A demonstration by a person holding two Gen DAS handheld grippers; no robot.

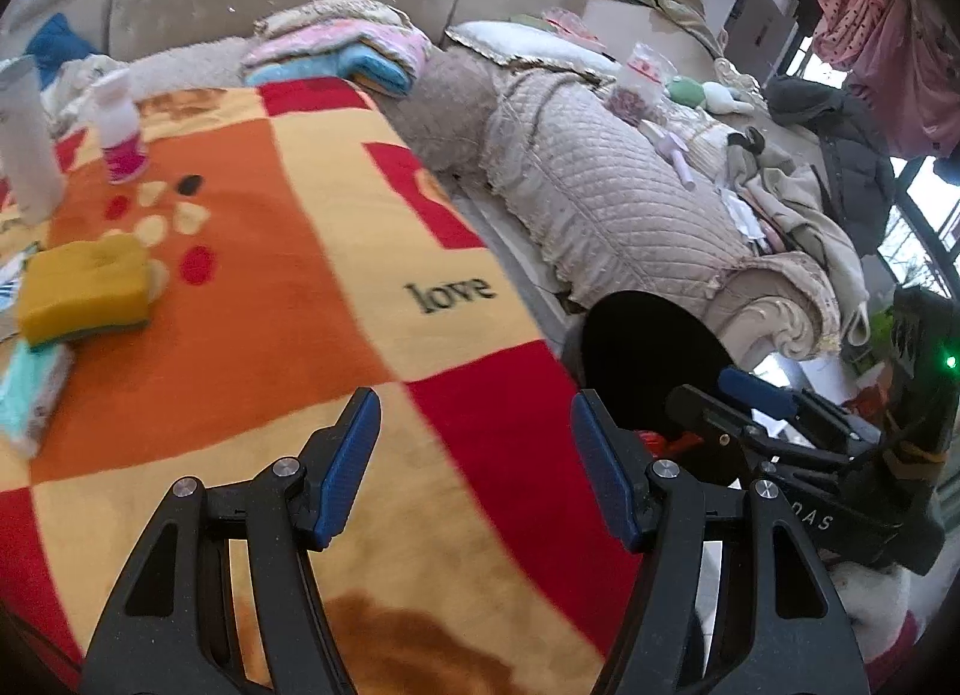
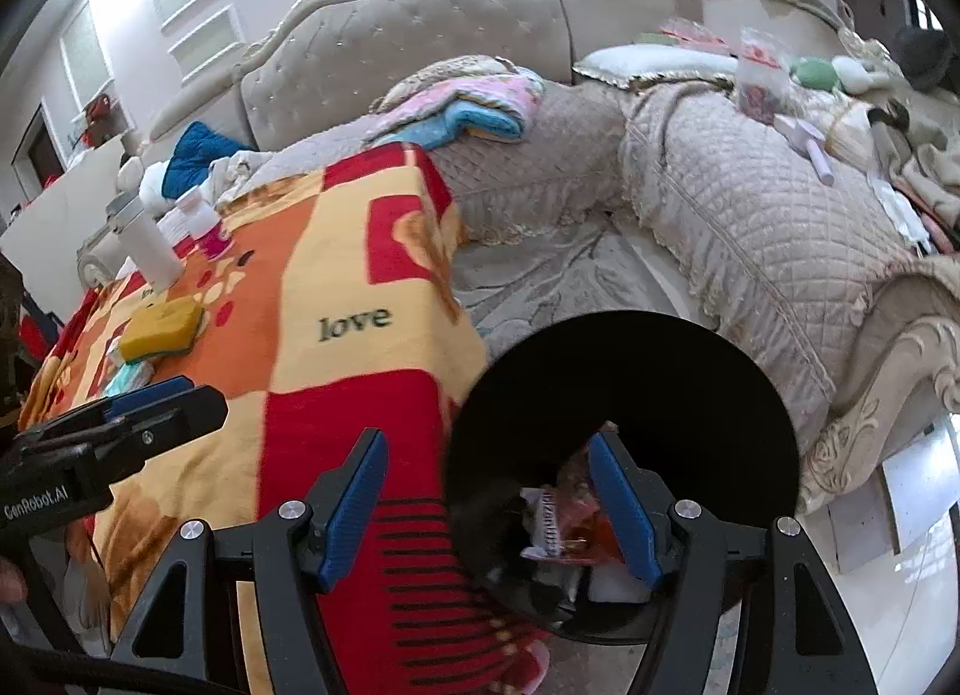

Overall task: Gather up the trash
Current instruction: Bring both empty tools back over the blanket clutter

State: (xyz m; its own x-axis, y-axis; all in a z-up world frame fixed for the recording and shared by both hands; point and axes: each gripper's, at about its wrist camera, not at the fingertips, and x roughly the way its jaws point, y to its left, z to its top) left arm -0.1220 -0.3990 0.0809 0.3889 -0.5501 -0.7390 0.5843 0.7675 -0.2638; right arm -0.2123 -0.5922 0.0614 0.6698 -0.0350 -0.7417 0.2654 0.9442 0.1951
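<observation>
A: where was the trash?
B: wrappers (image 2: 564, 521) sat in black bin (image 2: 750, 395), beside blanket (image 2: 336, 395) edge.
A: grippers?
B: R gripper (image 2: 486, 509) over bin rim, jaws apart, nothing held. L gripper (image 1: 474, 467) over blanket, jaws apart, empty. Sponge (image 1: 84, 287) far left.

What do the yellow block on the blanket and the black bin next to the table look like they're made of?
Yellow block: probably foam sponge, matte and porous, with a greenish layer underneath. Black bin: looks like smooth dark plastic, though too dark to be sure; wrappers lie inside.
</observation>
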